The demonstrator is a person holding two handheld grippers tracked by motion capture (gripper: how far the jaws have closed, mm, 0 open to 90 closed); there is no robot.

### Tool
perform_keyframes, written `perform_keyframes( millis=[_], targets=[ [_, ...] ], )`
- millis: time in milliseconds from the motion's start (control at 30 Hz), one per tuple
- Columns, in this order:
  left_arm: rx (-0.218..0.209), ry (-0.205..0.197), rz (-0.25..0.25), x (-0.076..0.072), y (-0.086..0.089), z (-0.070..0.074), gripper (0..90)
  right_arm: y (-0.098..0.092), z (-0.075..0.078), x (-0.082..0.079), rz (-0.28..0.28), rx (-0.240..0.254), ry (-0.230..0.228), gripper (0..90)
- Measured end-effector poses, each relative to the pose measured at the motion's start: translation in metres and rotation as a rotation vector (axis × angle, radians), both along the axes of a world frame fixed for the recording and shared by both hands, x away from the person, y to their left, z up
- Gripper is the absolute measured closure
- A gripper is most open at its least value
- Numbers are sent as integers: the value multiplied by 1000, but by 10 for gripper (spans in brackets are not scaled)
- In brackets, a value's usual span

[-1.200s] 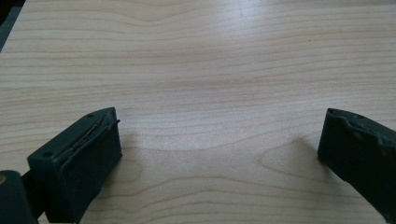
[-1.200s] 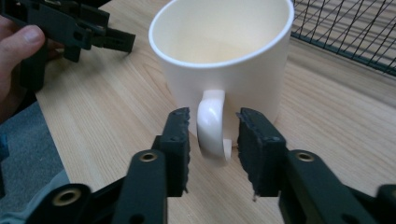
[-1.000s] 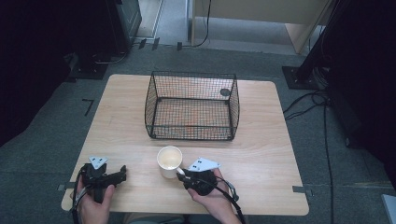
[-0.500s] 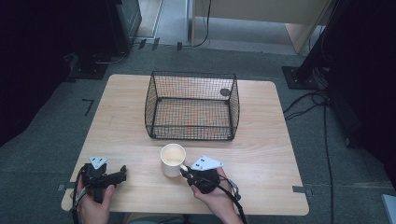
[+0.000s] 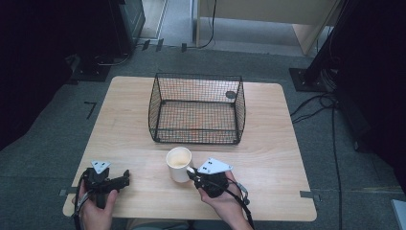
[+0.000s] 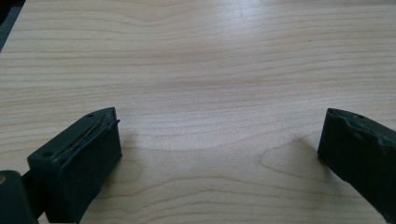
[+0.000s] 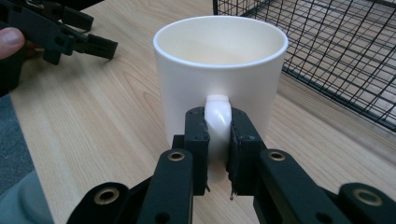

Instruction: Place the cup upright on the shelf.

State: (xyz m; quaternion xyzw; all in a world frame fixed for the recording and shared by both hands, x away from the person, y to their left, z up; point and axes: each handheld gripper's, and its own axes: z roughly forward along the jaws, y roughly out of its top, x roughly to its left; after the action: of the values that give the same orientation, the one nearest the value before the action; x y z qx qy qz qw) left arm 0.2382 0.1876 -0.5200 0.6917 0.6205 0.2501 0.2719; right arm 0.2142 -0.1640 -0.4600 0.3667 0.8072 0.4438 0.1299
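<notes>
— What's the biggest thing here?

— The wooden table (image 5: 268, 143), pale, with rounded corners. On its far half sits a black wire basket (image 5: 197, 109), open at the top. Through the mesh its floor looks bare; a small dark round piece shows at its far right corner, and I cannot tell whether that lies inside or hangs on the wire.

— And nearer the person?

— A white mug (image 5: 179, 164) stands upright just in front of the basket, apart from it. Its inside is cream-coloured, and no contents can be seen in it from the right gripper view.

— Who has the mug?

— The right gripper (image 7: 217, 140). Its two black jaws are clenched on the mug's handle (image 7: 217, 122), one on each side, with the mug's open mouth facing up. The right hand (image 5: 225, 199) holds that gripper near the table's near edge.

— And the other claw?

— The left gripper (image 5: 125, 176) is near the table's near left corner, well apart from the mug, held by the left hand (image 5: 95, 211). Its jaws stand wide apart, released, with only bare wood between them.
</notes>
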Motion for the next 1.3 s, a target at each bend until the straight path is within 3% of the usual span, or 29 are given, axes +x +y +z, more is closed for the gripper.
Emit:
perform_keyframes(
  millis=[667,1300],
  targets=[
    [0,0,0,0,0,0,0,-22,49,6,1,41,-37,807],
    [-1,1,0,0,0,0,0,-37,92,16,-32,59,-120,807]
  ],
)
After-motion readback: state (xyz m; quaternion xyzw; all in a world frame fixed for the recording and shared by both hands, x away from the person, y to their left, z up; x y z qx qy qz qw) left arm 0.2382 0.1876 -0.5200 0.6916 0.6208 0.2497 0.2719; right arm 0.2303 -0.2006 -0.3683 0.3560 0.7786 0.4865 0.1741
